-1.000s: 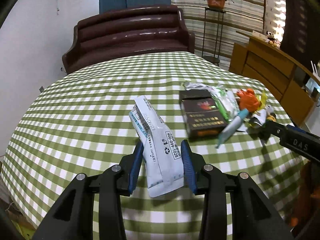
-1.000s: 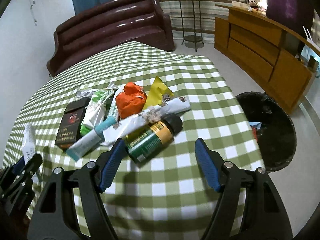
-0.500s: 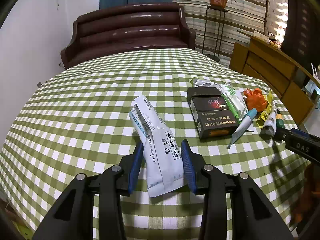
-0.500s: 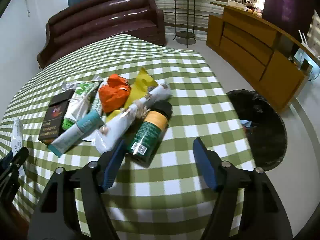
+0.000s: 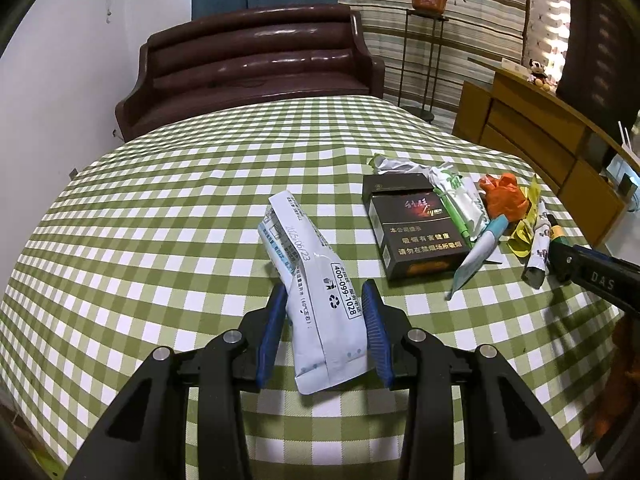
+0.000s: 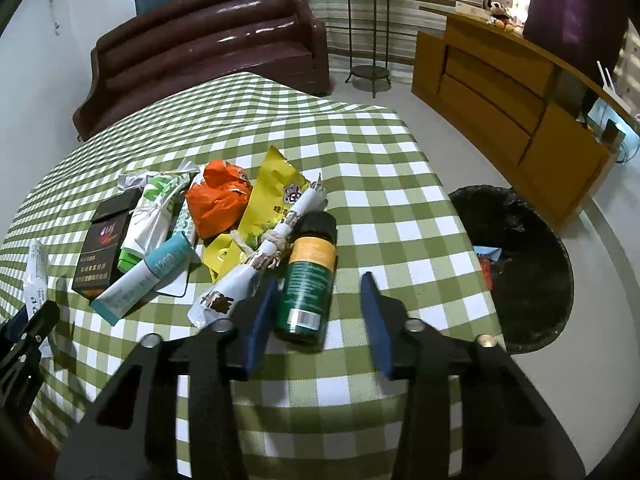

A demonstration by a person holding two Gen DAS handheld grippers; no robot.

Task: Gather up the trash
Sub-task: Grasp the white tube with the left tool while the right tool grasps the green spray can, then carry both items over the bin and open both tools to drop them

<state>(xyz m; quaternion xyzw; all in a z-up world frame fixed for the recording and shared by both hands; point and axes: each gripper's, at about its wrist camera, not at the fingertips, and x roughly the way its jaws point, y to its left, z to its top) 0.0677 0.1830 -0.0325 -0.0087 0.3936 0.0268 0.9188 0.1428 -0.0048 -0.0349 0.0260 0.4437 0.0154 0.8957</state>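
Meanwhile the left tongs (image 5: 325,306) clamp a white pouch (image 5: 320,300), while the right tongs (image 6: 318,304), just closing, straddle a green can (image 6: 310,280) ungripped.

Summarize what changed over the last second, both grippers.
The right gripper has just been closing its jaws around the green can, which lies between them; the left pad is at the can, but a gap remains on the right, so no grip yet. The left gripper stays clamped on the white pouch. The trash pile and the bin are unchanged.
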